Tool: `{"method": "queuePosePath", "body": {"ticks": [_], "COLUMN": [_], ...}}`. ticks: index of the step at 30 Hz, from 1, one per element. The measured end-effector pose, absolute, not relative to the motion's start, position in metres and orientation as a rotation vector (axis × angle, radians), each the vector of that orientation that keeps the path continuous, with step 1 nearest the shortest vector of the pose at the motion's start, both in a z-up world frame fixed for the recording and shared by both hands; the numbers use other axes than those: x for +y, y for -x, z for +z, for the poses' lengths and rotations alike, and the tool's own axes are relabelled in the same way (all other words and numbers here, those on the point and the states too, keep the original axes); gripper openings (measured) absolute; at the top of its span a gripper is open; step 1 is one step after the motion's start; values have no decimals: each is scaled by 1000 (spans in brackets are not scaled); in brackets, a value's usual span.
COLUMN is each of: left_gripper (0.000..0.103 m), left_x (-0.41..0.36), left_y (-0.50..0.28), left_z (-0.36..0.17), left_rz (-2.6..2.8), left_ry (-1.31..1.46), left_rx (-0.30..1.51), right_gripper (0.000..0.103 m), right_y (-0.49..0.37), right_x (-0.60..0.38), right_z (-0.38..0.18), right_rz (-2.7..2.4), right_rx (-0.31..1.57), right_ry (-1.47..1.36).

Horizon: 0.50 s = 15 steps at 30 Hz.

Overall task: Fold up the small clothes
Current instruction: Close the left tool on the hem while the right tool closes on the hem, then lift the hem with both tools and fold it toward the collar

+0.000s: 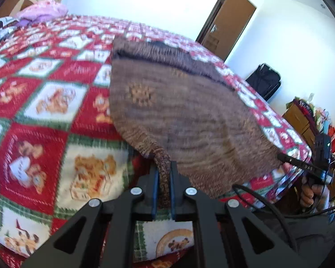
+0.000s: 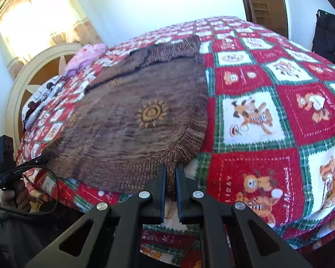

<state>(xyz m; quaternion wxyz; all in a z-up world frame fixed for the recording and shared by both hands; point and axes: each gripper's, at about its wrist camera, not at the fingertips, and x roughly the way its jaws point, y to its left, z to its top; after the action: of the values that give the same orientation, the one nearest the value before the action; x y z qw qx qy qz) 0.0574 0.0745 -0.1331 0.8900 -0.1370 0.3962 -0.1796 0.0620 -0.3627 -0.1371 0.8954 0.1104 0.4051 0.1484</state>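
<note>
Brown knit garment [image 1: 185, 116] lies flat mid-frame on the bed's red checked blanket [image 1: 47, 102]; left claw [image 1: 164, 178] and right claw [image 2: 170, 181] are each clenched on a near hem corner. Lift both corners evenly, keep the hem taut, carry it toward the far edge at frame top.

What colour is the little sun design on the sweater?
Orange-gold, on the brown sweater. The sun design shows best in the right wrist view.

The garment [image 2: 127, 111] lies spread on the bed [image 2: 268, 116], reaching its near edge. A heap of clothes [image 2: 87, 55] sits behind it at the headboard [image 2: 22, 84]. A door [image 1: 230, 20] stands beyond the bed
</note>
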Motion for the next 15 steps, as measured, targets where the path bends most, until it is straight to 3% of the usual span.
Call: {"method": "queuePosePath", "body": {"ticks": [15], "left_gripper": [8], "left_x": [87], "left_y": [-73], "left_z": [-102], "left_rz": [-392], "left_ry": [324], "left_rx": [698], "right_gripper": [7], "right_y": [-84], "right_x": [-367], "right_z": [-98], "right_rz": [329], "right_rx": [694], "right_ry": [-291]}}
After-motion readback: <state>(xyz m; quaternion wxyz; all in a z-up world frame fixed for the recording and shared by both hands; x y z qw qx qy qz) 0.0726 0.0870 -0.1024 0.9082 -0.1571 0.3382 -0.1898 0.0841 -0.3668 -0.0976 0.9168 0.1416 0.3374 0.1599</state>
